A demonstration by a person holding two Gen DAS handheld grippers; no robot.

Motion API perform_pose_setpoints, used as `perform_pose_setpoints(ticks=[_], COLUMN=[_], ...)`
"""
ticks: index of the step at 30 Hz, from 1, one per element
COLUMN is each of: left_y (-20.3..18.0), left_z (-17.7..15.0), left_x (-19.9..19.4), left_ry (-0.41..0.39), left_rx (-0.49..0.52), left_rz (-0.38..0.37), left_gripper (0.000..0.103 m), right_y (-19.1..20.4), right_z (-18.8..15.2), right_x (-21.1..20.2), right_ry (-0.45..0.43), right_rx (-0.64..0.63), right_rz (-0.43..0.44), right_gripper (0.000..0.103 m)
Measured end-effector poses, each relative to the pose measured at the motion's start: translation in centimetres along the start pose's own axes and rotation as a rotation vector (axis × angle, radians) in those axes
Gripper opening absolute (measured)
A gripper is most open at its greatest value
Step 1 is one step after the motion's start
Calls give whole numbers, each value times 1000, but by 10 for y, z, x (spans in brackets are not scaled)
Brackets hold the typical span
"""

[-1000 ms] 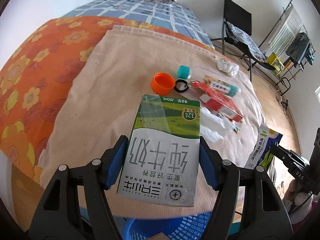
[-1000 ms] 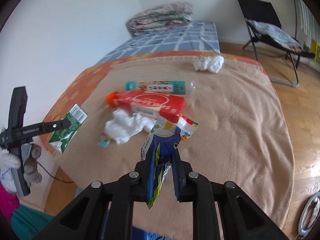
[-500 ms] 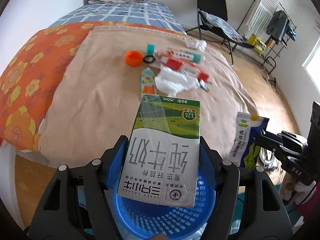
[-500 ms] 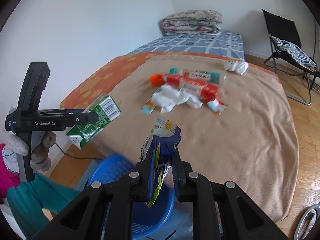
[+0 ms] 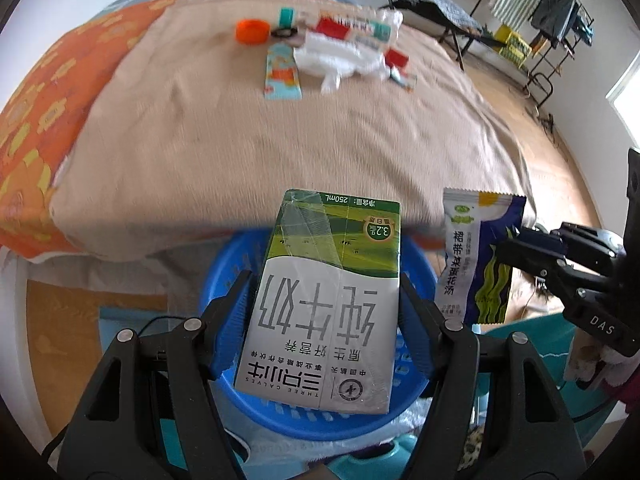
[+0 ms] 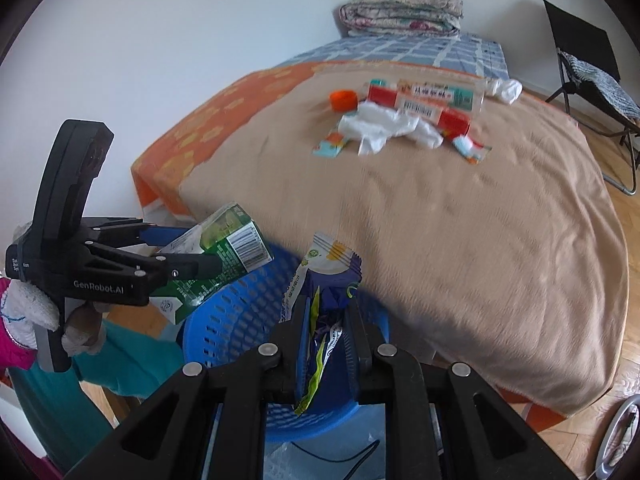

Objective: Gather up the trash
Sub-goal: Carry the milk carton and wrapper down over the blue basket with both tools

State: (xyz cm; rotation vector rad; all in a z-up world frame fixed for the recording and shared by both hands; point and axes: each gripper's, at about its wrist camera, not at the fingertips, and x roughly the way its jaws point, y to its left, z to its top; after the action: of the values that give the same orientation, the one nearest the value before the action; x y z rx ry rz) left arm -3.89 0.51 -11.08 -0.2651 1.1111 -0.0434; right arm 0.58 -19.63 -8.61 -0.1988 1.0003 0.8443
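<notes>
My left gripper (image 5: pixel 325 300) is shut on a green and white milk carton (image 5: pixel 324 296), held above the blue basket (image 5: pixel 224 276) that stands on the floor at the bed's foot. The right wrist view shows that carton (image 6: pixel 218 256) from the side, over the basket (image 6: pixel 240 316). A blue and white snack wrapper (image 6: pixel 326 304) is pinched flat in my right gripper (image 6: pixel 326 312), also over the basket. From the left wrist view the wrapper (image 5: pixel 476 256) hangs at the right, at the basket's right edge.
More trash lies far back on the tan blanket (image 5: pixel 280 140): an orange cap (image 5: pixel 251 31), a crumpled white tissue (image 5: pixel 340 56), a red box (image 6: pixel 420 108), a bottle (image 6: pixel 440 92), small wrappers. A black chair (image 6: pixel 592 68) stands right of the bed.
Both grippers drew back from the bed with their loads and sank. The blue basket came into view and now lies beneath the carton and the wrapper.
</notes>
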Motion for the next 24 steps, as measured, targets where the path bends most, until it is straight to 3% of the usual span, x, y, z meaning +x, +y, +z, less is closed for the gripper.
perform_pose_setpoints(ticks=[14, 19, 24], left_y=[5, 10, 9], left_z=[-30, -30, -30], left_x=[27, 30, 30], left_ry=[113, 130, 135], left_rx=[-8, -26, -22], left_rz=[-1, -4, 7], left_gripper=[70, 70, 71], right_y=[10, 10, 11], right_z=[-18, -18, -16], right_x=[24, 25, 26], right_ry=[92, 100, 101], right_rx=[-15, -9, -9], right_rz=[4, 3, 2], right_gripper=[16, 30, 31])
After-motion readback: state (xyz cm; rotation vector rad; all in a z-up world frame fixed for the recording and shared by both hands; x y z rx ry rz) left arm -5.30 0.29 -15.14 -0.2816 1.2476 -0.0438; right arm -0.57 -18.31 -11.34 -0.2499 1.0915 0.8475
